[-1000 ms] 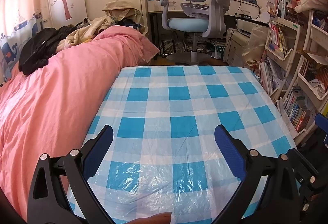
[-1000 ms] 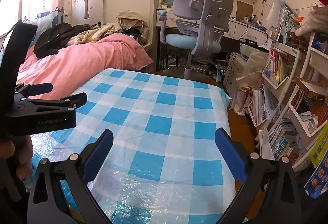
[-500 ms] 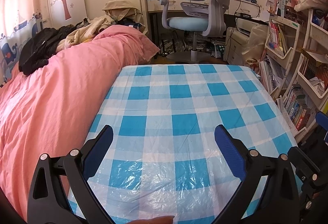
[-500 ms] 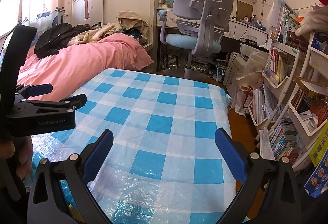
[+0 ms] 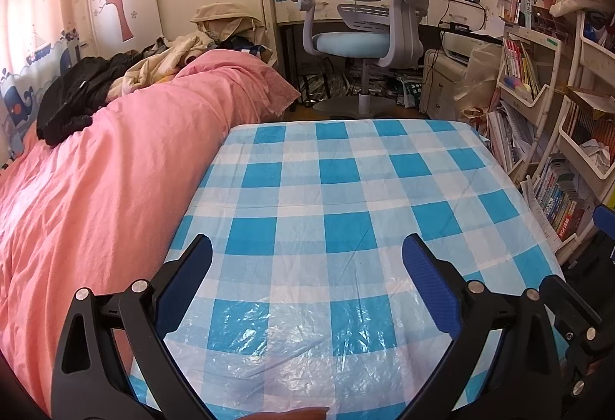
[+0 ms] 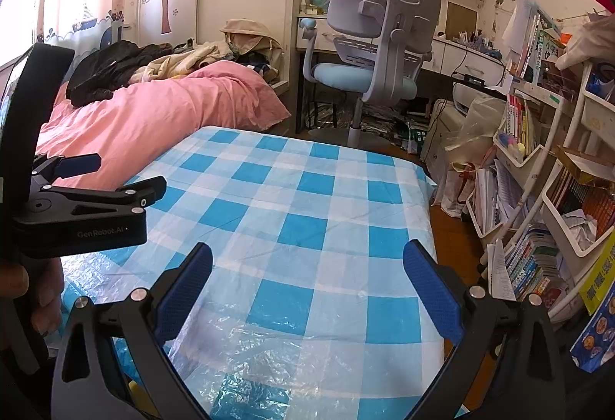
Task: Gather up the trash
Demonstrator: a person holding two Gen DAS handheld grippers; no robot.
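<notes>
No trash shows on the table. The table carries a blue-and-white checked plastic cloth (image 5: 346, 212), which also shows in the right wrist view (image 6: 307, 212). My left gripper (image 5: 306, 254) is open and empty, held above the near end of the cloth. My right gripper (image 6: 307, 258) is open and empty, above the cloth's near right part. The left gripper's black body (image 6: 77, 212) shows at the left edge of the right wrist view, with a hand under it. A small yellow thing (image 6: 134, 387) peeks from under the cloth's near edge; I cannot tell what it is.
A bed with a pink duvet (image 5: 96, 189) runs along the table's left side, with clothes (image 5: 77, 93) piled on it. A grey desk chair (image 5: 369, 16) stands beyond the table's far end. White racks of books (image 6: 538, 208) stand close on the right.
Both grippers stay open. The left wrist view has tilted slightly, so the table's far edge sits a little higher in frame. The right wrist view is almost unchanged.
</notes>
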